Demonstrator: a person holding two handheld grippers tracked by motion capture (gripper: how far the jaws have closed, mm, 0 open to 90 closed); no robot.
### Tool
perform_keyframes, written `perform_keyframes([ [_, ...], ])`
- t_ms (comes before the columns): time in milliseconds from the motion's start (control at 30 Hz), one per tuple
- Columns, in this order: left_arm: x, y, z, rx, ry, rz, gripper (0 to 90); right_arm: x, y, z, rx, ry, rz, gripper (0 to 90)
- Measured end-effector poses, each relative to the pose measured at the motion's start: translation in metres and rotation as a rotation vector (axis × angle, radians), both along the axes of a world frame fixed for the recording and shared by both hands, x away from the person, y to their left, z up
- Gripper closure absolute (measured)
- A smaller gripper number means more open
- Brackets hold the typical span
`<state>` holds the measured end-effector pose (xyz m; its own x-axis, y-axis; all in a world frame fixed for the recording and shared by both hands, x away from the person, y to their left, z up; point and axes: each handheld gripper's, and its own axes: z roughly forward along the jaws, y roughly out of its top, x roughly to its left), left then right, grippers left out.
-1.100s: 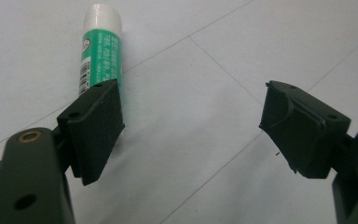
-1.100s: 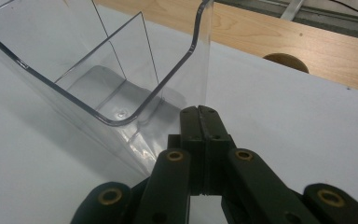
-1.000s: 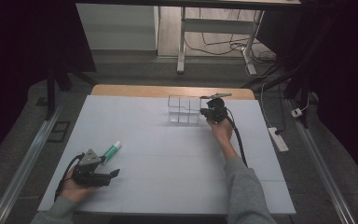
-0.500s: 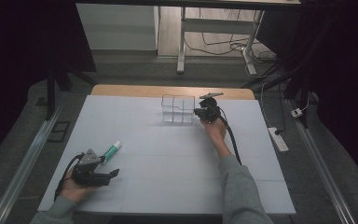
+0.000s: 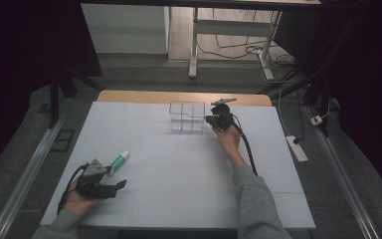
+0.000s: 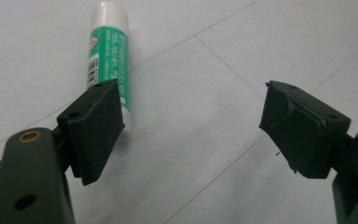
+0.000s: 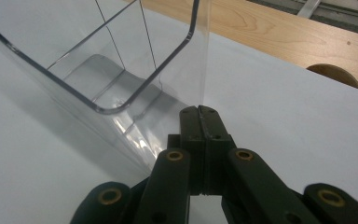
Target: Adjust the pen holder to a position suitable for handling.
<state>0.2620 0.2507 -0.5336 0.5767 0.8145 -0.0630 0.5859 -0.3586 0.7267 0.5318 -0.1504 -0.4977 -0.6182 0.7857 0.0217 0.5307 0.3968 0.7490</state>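
Clear plastic compartment box [image 5: 187, 116] sat pinched by its wall in the right gripper [image 7: 202, 112]; steady, level dragging would suit. The left gripper [image 6: 191, 121] gaped wide beside the green glue stick [image 6: 108, 60].

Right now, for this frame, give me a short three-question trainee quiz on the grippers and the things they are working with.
1. True or false: the left gripper has its jaws closed on the glue stick.
2. How do the right gripper's jaws stand? A. wide open B. pressed together C. spread around a pen
3. What does the right gripper's tip sit against?

Key:
1. False: its jaws stand open, and the glue stick lies on the white table by one jaw, not between them.
2. B
3. A wall of the clear divided box, at its near right corner; whether the wall is pinched between the jaws cannot be told.
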Motion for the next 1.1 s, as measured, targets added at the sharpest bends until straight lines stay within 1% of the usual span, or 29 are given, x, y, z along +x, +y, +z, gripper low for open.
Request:
perform_keyframes([
  [133, 0.000, 0.001, 0.000, -0.003, 0.000, 0.005, 20.7, -0.009, -0.008, 0.006, -0.006, -0.014, 0.009, 89.1],
  [233, 0.001, 0.001, 0.000, -0.002, -0.001, 0.009, 20.6, -0.019, -0.017, 0.010, 0.005, -0.010, 0.014, 89.1],
  [433, 0.002, 0.000, 0.000, -0.002, -0.002, 0.007, 20.7, -0.047, -0.038, 0.017, 0.009, -0.022, 0.013, 88.9],
  [467, 0.002, 0.000, 0.000, -0.003, -0.001, 0.007, 20.7, -0.053, -0.041, 0.017, 0.010, -0.026, 0.012, 87.8],
  [500, 0.003, 0.000, 0.000, -0.003, -0.001, 0.008, 20.7, -0.058, -0.045, 0.017, 0.022, -0.031, 0.008, 86.8],
  [567, 0.003, 0.001, 0.000, -0.006, -0.002, 0.009, 20.7, -0.070, -0.052, 0.018, 0.025, -0.031, 0.010, 83.3],
  [633, 0.004, 0.001, 0.001, -0.012, -0.002, 0.009, 20.7, -0.082, -0.059, 0.019, 0.031, -0.035, 0.016, 77.9],
  [733, 0.006, 0.000, 0.001, -0.012, -0.002, 0.009, 20.7, -0.100, -0.070, 0.020, 0.045, -0.036, 0.027, 67.2],
  [800, 0.007, -0.001, 0.001, -0.014, 0.000, 0.007, 20.7, -0.112, -0.077, 0.020, 0.070, -0.043, 0.042, 60.7],
  [833, 0.008, -0.001, 0.001, -0.015, 0.001, 0.006, 20.7, -0.118, -0.080, 0.020, 0.076, -0.044, 0.050, 58.4],
  [867, 0.008, -0.001, 0.001, -0.015, -0.001, 0.006, 20.7, -0.123, -0.082, 0.021, 0.072, -0.049, 0.055, 56.1],
  [900, 0.008, -0.001, 0.001, -0.015, -0.001, 0.006, 20.7, -0.123, -0.082, 0.021, 0.072, -0.049, 0.055, 56.1],
  [933, 0.009, -0.002, 0.001, -0.014, -0.001, 0.006, 20.7, -0.133, -0.087, 0.021, 0.071, -0.065, 0.061, 52.3],
  [967, 0.010, -0.002, 0.002, -0.016, -0.002, 0.004, 20.7, -0.139, -0.089, 0.020, 0.074, -0.068, 0.061, 51.1],
  [1100, 0.011, -0.003, 0.001, -0.015, 0.000, 0.003, 20.7, -0.155, -0.098, 0.016, 0.069, -0.061, 0.076, 45.8],
])
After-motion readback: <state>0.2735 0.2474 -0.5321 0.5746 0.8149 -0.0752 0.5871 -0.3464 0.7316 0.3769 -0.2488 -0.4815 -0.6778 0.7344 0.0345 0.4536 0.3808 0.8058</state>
